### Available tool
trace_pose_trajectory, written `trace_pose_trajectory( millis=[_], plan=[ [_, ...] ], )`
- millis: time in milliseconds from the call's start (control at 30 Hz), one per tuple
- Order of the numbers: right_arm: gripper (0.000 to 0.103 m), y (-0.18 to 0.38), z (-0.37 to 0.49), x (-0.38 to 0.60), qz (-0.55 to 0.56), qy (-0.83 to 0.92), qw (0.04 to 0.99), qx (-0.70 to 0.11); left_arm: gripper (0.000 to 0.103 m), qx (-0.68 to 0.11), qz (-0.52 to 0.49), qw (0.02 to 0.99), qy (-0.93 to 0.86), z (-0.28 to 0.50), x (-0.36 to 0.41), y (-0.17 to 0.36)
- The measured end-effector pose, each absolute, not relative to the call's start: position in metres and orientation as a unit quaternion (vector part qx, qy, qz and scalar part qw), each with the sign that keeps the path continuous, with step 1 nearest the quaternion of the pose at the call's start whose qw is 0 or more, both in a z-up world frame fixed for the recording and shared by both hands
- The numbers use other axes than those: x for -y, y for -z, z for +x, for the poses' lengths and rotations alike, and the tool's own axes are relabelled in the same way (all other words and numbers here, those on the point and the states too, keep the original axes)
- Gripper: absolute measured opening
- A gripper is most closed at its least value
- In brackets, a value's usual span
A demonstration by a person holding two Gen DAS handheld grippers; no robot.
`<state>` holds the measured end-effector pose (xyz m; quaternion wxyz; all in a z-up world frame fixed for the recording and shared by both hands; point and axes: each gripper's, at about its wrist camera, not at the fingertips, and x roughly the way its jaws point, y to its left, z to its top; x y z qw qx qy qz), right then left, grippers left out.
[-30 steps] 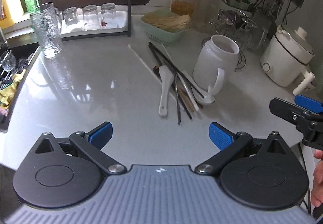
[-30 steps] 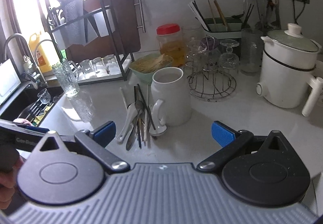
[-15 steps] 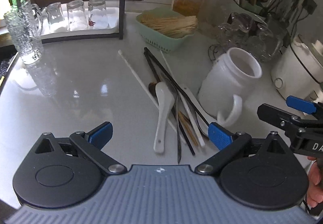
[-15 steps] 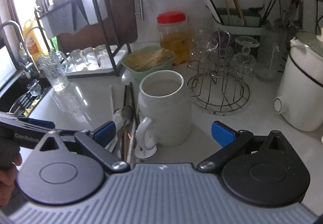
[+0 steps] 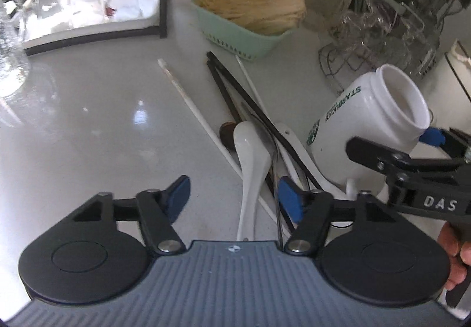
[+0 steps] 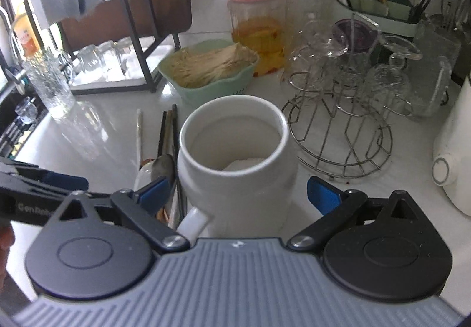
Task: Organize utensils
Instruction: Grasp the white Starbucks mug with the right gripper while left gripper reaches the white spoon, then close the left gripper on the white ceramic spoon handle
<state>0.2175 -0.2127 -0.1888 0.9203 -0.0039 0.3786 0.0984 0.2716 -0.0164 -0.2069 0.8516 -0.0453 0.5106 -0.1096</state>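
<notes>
A white Starbucks mug (image 5: pixel 371 117) stands on the grey counter, empty, also in the right wrist view (image 6: pixel 235 156). To its left lies a pile of utensils: a white ceramic spoon (image 5: pixel 251 159), black chopsticks (image 5: pixel 253 109), a white chopstick (image 5: pixel 191 103) and a metal spoon (image 6: pixel 162 166). My left gripper (image 5: pixel 234 196) is open, its fingers either side of the white spoon's handle. My right gripper (image 6: pixel 238 191) is open with the mug's body between its fingers, not touching it; it shows in the left wrist view (image 5: pixel 412 162).
A green basket of sticks (image 5: pixel 250 17) and a red-lidded jar (image 6: pixel 256 26) stand behind the pile. A wire rack of glasses (image 6: pixel 347 120) is right of the mug, a white cooker (image 6: pixel 453 162) further right. A dish rack tray with glasses (image 5: pixel 82 8) stands back left.
Both grippers moved forward and down. The left one closed in over the spoon handle; the right one came up around the mug. Both stayed open.
</notes>
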Motion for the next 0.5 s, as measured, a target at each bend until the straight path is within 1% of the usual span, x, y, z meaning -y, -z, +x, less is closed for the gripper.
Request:
trace_pose_trajectory(
  millis=[67, 133, 233, 400, 433, 500],
  plan=[
    [0.099, 0.192, 0.222, 0.208, -0.013, -0.097, 0.920, -0.380, 0.061, -0.515, -0.039, 0.848, 0.119, 0.279, 0.018, 0.213],
    [0.098, 0.195, 0.227, 0.202, -0.032, -0.091, 0.919, -0.382, 0.053, -0.520, -0.038, 0.843, 0.130, 0.285, 0.020, 0.220],
    [0.092, 0.197, 0.233, 0.200, -0.046, -0.085, 0.918, -0.386, 0.045, -0.522, -0.025, 0.839, 0.149, 0.293, 0.026, 0.226],
    [0.091, 0.196, 0.235, 0.202, -0.040, -0.089, 0.917, -0.387, 0.034, -0.526, -0.014, 0.835, 0.164, 0.301, 0.033, 0.231],
    [0.091, 0.196, 0.235, 0.202, -0.040, -0.089, 0.917, -0.387, 0.030, -0.525, -0.014, 0.835, 0.167, 0.300, 0.034, 0.231],
    [0.091, 0.195, 0.234, 0.202, -0.041, -0.090, 0.916, -0.389, 0.026, -0.525, -0.019, 0.834, 0.170, 0.298, 0.033, 0.231]
  ],
)
